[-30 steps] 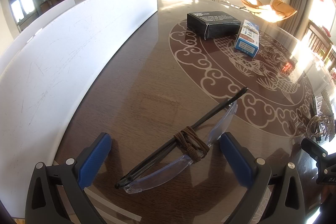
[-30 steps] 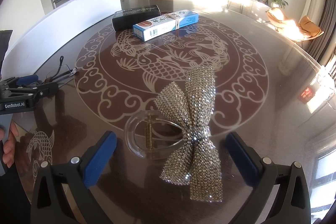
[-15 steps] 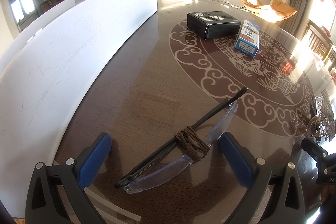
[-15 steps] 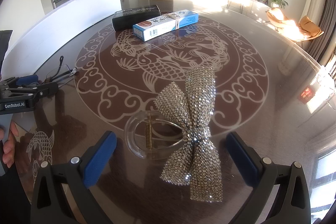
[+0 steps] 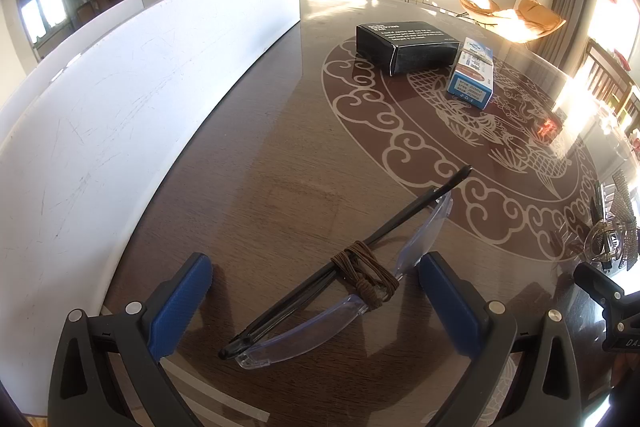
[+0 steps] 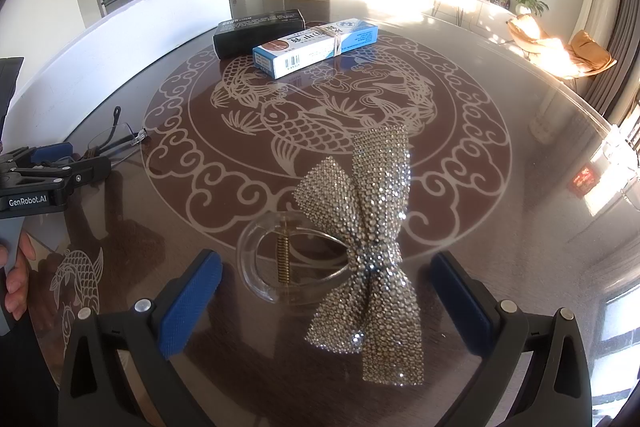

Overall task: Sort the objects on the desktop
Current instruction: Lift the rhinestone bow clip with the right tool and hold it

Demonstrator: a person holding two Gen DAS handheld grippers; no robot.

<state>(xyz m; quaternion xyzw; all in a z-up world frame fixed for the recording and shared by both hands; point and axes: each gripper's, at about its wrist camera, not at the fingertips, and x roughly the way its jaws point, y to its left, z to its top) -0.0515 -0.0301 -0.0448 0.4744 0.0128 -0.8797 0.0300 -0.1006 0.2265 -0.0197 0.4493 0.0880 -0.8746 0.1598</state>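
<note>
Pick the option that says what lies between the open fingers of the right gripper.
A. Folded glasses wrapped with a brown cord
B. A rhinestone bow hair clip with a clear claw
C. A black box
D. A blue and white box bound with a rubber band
B: the right wrist view shows the right gripper open around the rhinestone bow hair clip, which lies on the table untouched.

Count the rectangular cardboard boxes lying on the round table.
2. A black cardboard box lies at the far side near the white board; a blue-and-white cardboard box banded with a rubber band lies beside it, just nearer. Nothing suggests another hidden one.
</note>
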